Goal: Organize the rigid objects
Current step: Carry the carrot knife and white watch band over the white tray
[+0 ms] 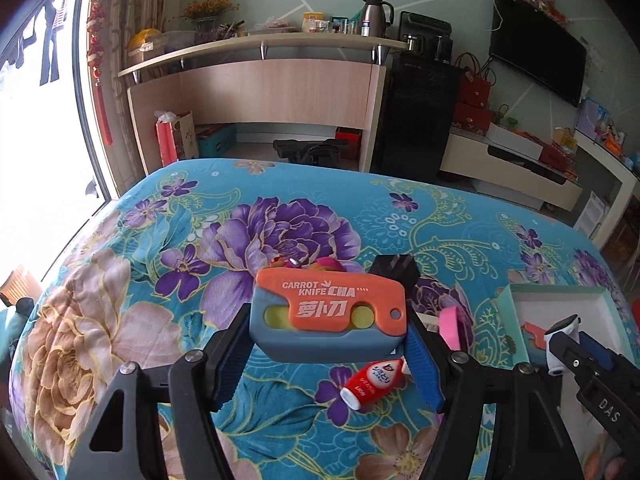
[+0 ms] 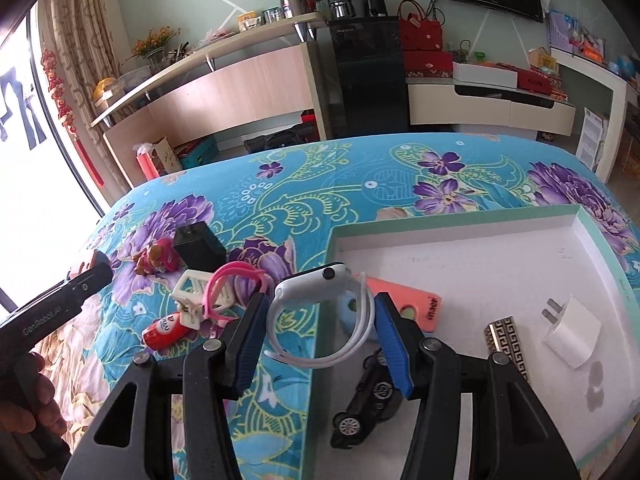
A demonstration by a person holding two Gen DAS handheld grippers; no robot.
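The left gripper (image 1: pixel 328 354) clamps the carrot knife (image 1: pixel 326 318) by its ends, long axis crosswise between the pads, label up, above the bedspread (image 1: pixel 120 280). The right gripper (image 2: pixel 320 336) pinches a white watch (image 2: pixel 316 290), face tilted away, strap looping below, over the tray's (image 2: pixel 452 220) near-left edge. The knife hides most of a toy behind it.

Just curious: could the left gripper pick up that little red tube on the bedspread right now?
Probably not yet. The left gripper is already clamped on the carrot knife toy, so its jaws are full. The red tube lies uncovered just below it.
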